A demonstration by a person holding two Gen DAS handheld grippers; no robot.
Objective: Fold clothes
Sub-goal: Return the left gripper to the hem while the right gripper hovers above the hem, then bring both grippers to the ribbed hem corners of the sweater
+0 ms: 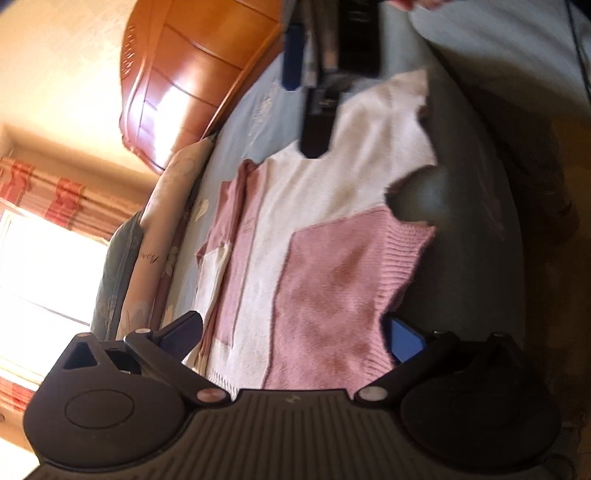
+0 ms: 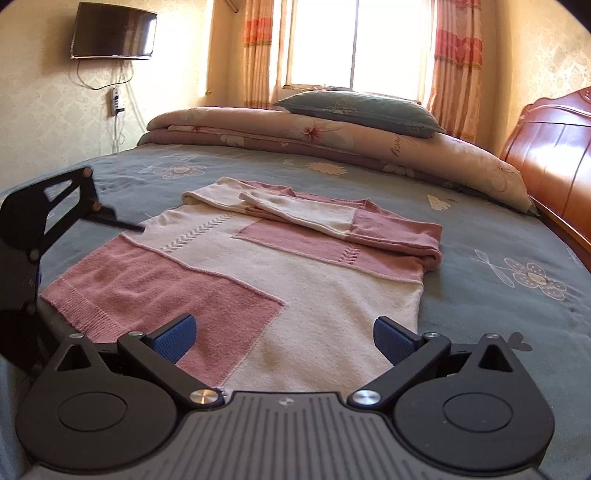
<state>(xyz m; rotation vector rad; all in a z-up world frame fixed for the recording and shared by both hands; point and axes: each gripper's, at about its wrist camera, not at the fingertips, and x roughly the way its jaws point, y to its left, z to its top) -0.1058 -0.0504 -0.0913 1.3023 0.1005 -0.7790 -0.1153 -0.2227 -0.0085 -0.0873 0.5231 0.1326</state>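
Observation:
A pink and cream knit sweater [image 2: 266,266] lies flat on the grey-blue bed cover [image 2: 517,236], its sleeves folded across the chest at the far end. My right gripper [image 2: 284,338] is open, its blue pads just above the sweater's near hem. My left gripper [image 1: 295,332] is open over the sweater's [image 1: 314,258] pink hem side. In the right wrist view the left gripper [image 2: 55,221] shows at the sweater's left edge. In the left wrist view the right gripper [image 1: 317,92] hangs over the cream part of the sweater.
A rolled floral quilt [image 2: 332,136] and a grey pillow [image 2: 362,110] lie along the bed's far side by the window. A wooden headboard [image 2: 554,162] stands at the right. A wall-mounted TV [image 2: 112,31] hangs at the left.

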